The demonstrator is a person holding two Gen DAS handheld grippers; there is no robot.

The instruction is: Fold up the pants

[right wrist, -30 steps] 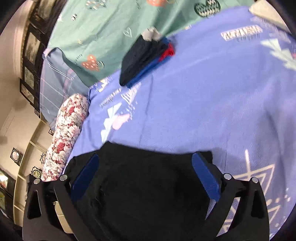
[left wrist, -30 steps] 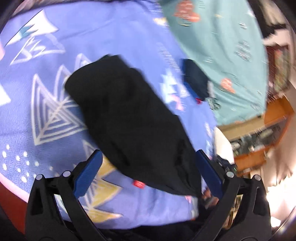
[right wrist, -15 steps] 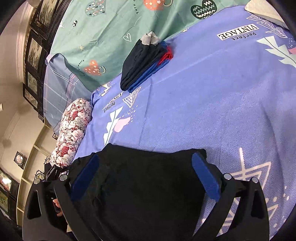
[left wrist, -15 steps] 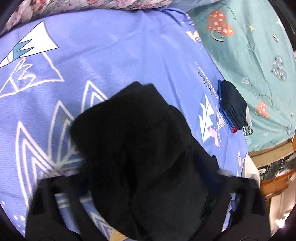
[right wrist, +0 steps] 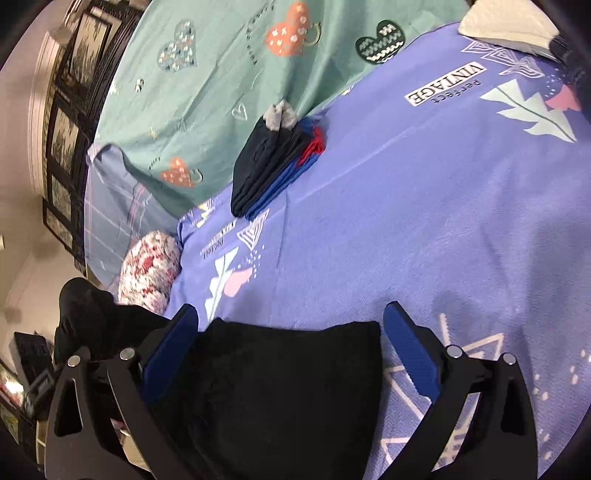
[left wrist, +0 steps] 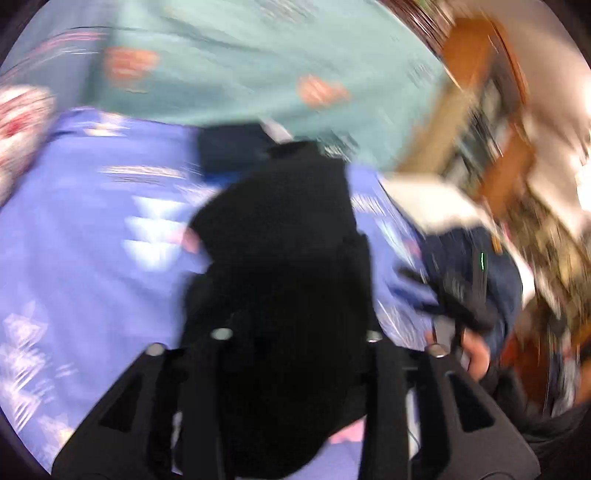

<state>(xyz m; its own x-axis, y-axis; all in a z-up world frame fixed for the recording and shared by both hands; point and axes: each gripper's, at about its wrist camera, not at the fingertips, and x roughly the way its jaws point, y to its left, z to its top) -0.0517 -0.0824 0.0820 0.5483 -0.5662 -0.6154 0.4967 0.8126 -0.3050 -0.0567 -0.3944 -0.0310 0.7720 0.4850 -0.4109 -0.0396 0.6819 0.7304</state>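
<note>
Up close, the right claw (right wrist: pixel 290 356) stands spread wide, its blue pads (right wrist: pixel 410 347) set on either side of the black pants (right wrist: pixel 280 398) without pinching them. The pants lie bunched on the purple bedspread (right wrist: pixel 424 221), filling the space between the two fingers and running back under the claw's black frame. A darker lump of the same fabric rises at the far left of the right wrist view.

The left claw (left wrist: pixel 295 332) is heavily blurred. Black cloth (left wrist: pixel 284 258) drapes over and between its fingers and hides the pads, so I cannot tell whether it is pinching the fabric or merely sits beneath it. The pants here look lifted in a tall mound in front of the lens.

Farther out on the bedspread, well apart from the right claw, sits a stack of folded clothes (right wrist: pixel 269 166): dark navy on top, blue and red edges showing beneath, and a small grey piece (right wrist: pixel 280 115) at its far end. The stack lies near the edge of a teal sheet (right wrist: pixel 221 74) printed with hearts and mugs. A floral pillow (right wrist: pixel 149 266) lies at the left, just beside the bedspread's edge. A white pillow (right wrist: pixel 506 26) shows at the upper right corner. In the left wrist view a person's hand (left wrist: pixel 476 354) appears to the right, blurred, with wooden furniture (left wrist: pixel 480 110) behind.
</note>
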